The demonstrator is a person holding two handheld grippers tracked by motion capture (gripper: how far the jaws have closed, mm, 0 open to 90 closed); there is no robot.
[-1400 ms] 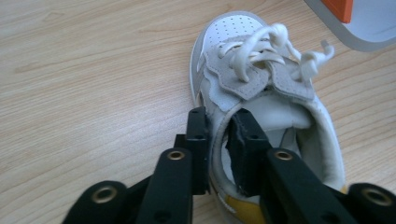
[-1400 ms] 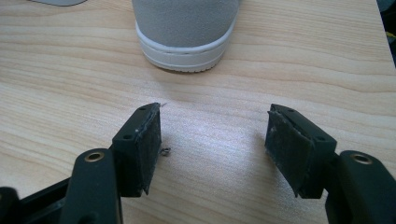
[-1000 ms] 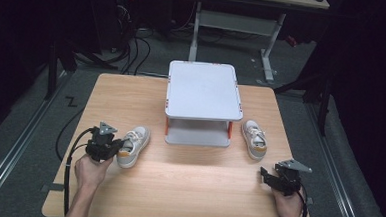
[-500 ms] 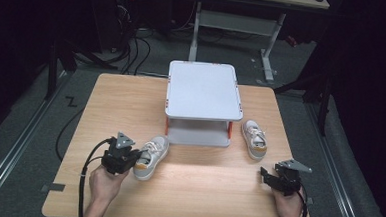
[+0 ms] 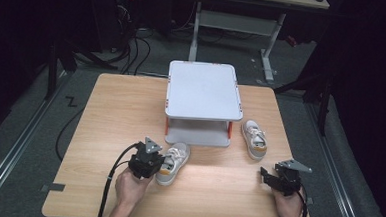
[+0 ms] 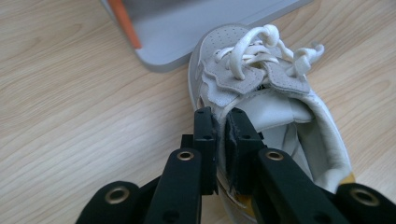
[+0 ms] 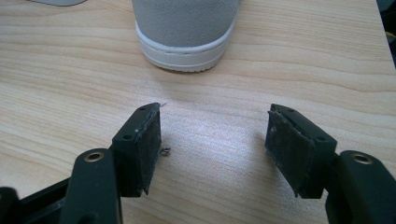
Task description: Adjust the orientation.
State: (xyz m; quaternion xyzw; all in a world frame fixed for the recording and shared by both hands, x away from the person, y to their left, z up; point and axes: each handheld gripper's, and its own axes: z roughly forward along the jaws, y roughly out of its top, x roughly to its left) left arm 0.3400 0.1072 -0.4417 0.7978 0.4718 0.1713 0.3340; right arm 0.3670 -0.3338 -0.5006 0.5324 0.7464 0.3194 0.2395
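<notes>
A white sneaker (image 5: 173, 162) with an orange heel lies in front of the grey two-tier stand (image 5: 204, 89), its toe at the stand's lower shelf (image 6: 187, 42). My left gripper (image 5: 145, 161) is shut on that sneaker's (image 6: 261, 93) side wall near the heel, one jaw inside and one outside. A second white sneaker (image 5: 254, 138) rests to the right of the stand. My right gripper (image 5: 280, 178) is open above bare wood, a little behind that sneaker's heel (image 7: 187, 28), with nothing between its jaws.
The wooden table (image 5: 105, 114) has open wood at the left and along the front. Desk legs (image 5: 269, 47) and cables (image 5: 134, 40) lie on the dark floor beyond the far edge.
My left gripper has carried the left sneaker rightward and nearer, from the stand's left side to the front of the stand. The right gripper and second sneaker have stayed put.
</notes>
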